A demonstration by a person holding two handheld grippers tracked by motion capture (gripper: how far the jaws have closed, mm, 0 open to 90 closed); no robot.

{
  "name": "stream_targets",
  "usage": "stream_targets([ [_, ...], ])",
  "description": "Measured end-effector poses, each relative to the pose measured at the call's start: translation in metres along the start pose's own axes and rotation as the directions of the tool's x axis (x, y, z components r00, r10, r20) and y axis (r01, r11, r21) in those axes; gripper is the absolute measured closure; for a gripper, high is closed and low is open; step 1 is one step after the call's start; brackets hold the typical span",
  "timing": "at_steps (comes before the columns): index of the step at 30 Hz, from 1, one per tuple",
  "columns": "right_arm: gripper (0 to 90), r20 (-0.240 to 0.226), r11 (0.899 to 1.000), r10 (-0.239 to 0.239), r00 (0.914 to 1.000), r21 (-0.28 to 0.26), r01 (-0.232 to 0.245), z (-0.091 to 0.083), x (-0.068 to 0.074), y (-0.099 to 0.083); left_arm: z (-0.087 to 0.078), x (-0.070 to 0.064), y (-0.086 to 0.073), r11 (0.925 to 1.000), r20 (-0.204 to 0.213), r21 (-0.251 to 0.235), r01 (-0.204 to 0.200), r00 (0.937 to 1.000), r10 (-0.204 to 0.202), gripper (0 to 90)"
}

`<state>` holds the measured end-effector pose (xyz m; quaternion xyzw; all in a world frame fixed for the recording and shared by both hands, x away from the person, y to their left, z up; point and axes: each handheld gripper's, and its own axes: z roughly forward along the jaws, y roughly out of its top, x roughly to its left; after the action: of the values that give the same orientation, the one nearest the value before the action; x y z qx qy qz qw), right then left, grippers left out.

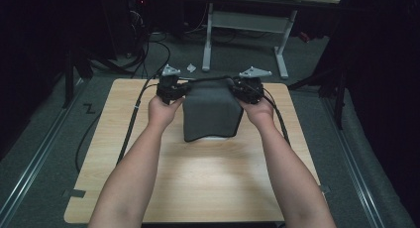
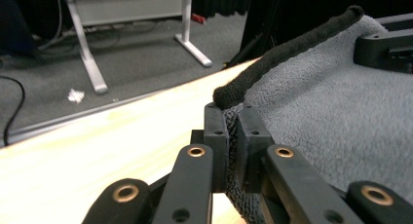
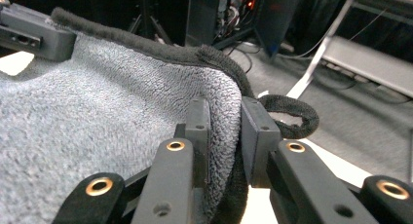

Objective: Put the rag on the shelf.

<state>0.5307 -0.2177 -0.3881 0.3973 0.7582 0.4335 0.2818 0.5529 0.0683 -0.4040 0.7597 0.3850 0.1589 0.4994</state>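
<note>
Lying on wooden table (image 1: pixel 208 178), grey towel (image 1: pixel 210 111); carpeted floor (image 1: pixel 237 57)

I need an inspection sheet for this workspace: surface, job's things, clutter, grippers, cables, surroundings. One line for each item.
Surface: light wooden table, bare around the towel.
Job's things: grey towel with a dark hem, held up by two corners, lower edge on the table.
Clutter: nothing seen on the table; small white scrap on the floor beyond.
Grippers: left gripper and right gripper each clamp a towel corner.
Cables: black cable trails over the table's left side.
Surroundings: white desk frame, grey floor, dark room.
</note>
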Motion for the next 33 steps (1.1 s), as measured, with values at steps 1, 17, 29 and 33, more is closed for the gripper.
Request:
stream_targets([
  [1,76.8,-0.009,1.0,0.013,0.9999,0.001,-0.013,0.001,-0.001,-0.002,0.001,0.001,-0.003,1.0,0.004,0.007,0.002,1.0,-0.002,85.0],
  [17,76.4,-0.071,0.994,0.104,0.9921,0.048,-0.1,0.009,-0.006,-0.029,0.012,0.001,-0.029,0.9976,0.044,0.061,0.033,0.9984,-0.036,85.0],
  [29,72.4,-0.116,0.981,0.19,0.9748,0.067,-0.184,0.015,-0.009,-0.041,0.012,0.007,-0.046,0.9943,0.081,0.079,0.072,0.9936,-0.078,84.2],
  [33,70.1,-0.119,0.977,0.207,0.9711,0.084,-0.198,0.016,-0.011,-0.043,0.012,0.008,-0.049,0.9926,0.093,0.088,0.085,0.9913,-0.093,83.4],
])
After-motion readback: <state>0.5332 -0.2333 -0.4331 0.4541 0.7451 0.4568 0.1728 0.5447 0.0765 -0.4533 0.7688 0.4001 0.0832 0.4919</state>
